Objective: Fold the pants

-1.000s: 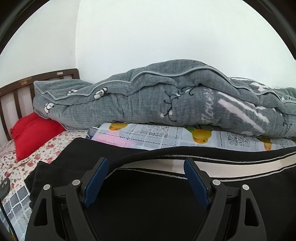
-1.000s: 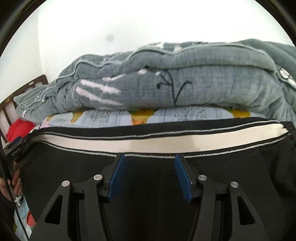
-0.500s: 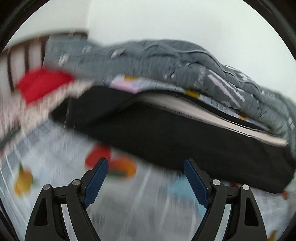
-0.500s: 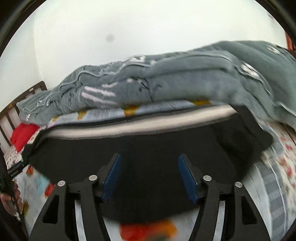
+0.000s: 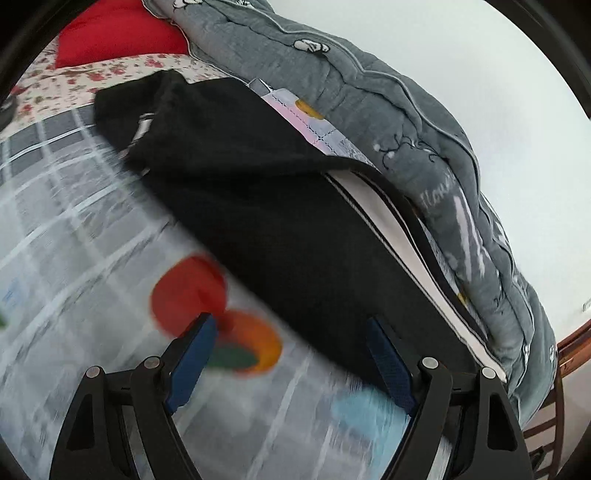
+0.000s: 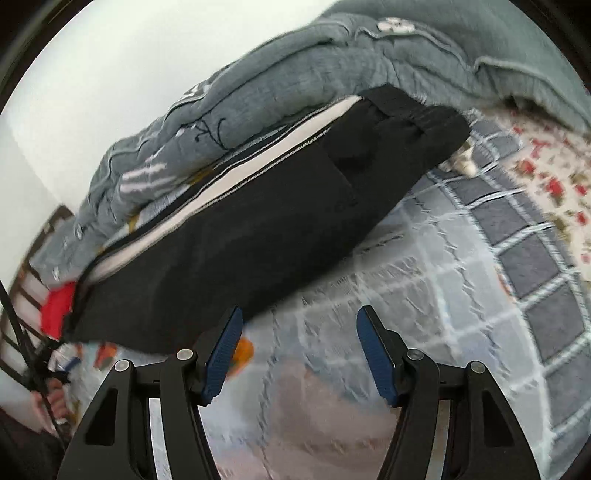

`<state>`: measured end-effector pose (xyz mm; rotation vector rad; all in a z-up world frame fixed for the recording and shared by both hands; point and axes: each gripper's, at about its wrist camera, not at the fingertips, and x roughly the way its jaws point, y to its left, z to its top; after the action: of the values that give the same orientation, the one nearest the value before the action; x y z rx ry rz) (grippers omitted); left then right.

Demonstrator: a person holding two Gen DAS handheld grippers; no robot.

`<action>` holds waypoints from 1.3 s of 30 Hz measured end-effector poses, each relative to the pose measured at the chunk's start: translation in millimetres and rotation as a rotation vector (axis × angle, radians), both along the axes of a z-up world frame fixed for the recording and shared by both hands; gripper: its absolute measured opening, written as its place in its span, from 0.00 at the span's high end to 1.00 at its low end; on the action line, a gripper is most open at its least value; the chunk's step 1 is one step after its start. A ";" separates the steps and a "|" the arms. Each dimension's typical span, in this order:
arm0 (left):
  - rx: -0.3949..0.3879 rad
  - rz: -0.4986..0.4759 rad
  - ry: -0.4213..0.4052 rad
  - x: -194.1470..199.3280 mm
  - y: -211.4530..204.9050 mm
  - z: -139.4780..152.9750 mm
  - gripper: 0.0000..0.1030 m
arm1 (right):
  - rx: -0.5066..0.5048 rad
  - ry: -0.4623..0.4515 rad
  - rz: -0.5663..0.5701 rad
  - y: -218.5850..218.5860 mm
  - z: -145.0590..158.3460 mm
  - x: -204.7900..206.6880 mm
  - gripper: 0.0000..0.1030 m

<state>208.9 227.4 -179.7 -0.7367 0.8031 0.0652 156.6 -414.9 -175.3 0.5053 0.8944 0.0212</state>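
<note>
On the bed, the black pants lie folded into a long band against the rolled grey quilt, their white side stripe along the edge nearest the quilt. Both grippers hang above the printed sheet with nothing between their blue pads. The left gripper stands wide apart, its right finger in front of the pants' near edge; whether it touches the cloth cannot be told. That view alone shows the red pillow in full and the fruit print. The right gripper is parted too, and its view alone shows the elastic waistband and a hand at lower left.
</note>
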 end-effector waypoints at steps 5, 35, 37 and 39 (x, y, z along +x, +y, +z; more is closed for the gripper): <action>-0.022 0.035 0.030 34.6 9.4 -2.0 0.42 | 0.129 0.027 -0.040 -9.7 -10.6 40.5 0.39; 0.211 -0.157 0.123 -125.8 -22.4 20.9 0.69 | -0.208 0.027 -0.037 -29.9 29.0 -121.4 0.85; 0.246 -0.164 0.115 -139.0 -16.4 27.3 0.50 | -0.229 0.016 -0.047 -29.2 33.8 -133.4 0.84; 0.302 -0.166 0.070 -155.8 -6.9 36.3 0.45 | -0.254 -0.008 -0.053 -27.8 41.7 -144.0 0.81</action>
<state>53.1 220.5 -143.4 -0.3827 0.8953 0.0611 12.5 -442.7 -133.5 0.2912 0.8616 -0.1371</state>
